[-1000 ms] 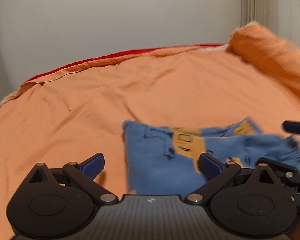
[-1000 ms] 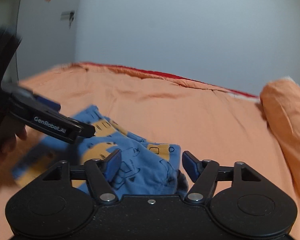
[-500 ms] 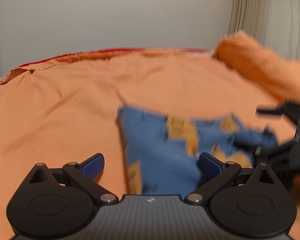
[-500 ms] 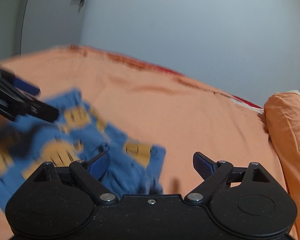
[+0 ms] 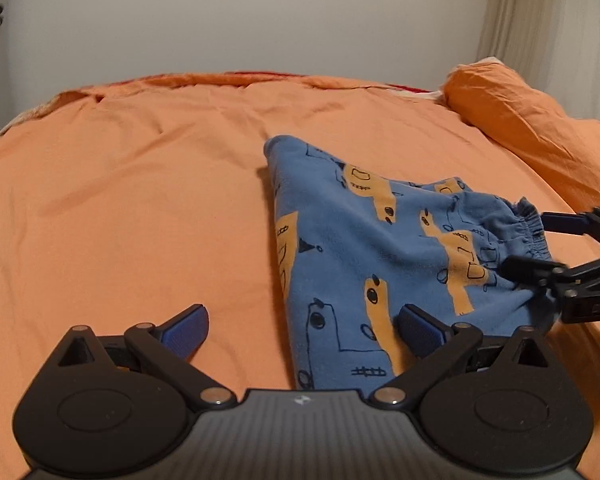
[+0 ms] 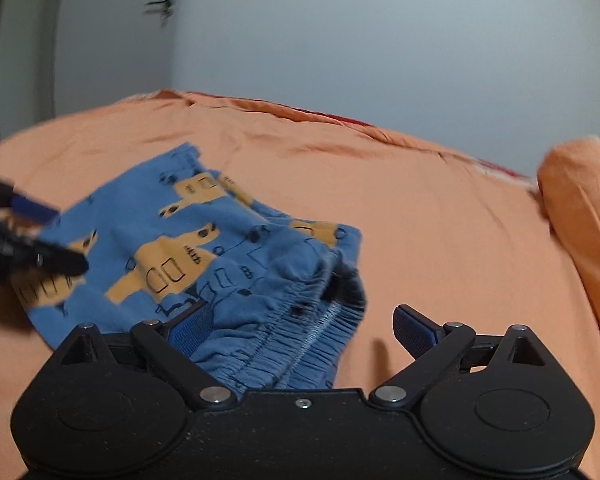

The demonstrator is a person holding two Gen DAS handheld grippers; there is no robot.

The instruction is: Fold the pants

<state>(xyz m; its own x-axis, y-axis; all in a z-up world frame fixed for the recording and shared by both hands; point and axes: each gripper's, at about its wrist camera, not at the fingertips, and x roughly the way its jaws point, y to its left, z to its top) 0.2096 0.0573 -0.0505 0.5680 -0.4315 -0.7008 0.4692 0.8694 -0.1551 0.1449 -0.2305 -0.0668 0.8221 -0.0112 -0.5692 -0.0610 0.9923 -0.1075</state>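
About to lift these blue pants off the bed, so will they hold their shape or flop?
Likely floppy: the pants already lie in soft, rumpled folds. The gathered elastic waistband will probably bunch. Probably light, and the fleecy-looking cloth seems unlikely to slip.

Black grippers, blue-padded fingers (image 5: 186, 330), silver screws; side lettering seemingly blurred.

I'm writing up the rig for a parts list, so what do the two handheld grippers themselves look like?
Both match: the left gripper and right gripper have matte black bodies with two round hubs, triangular cut-out linkage arms and silver pivot pins. Each finger ends in a textured blue pad. The left body is ribbed with a small white logo; the right is speckled with a centre screw. No cables show.
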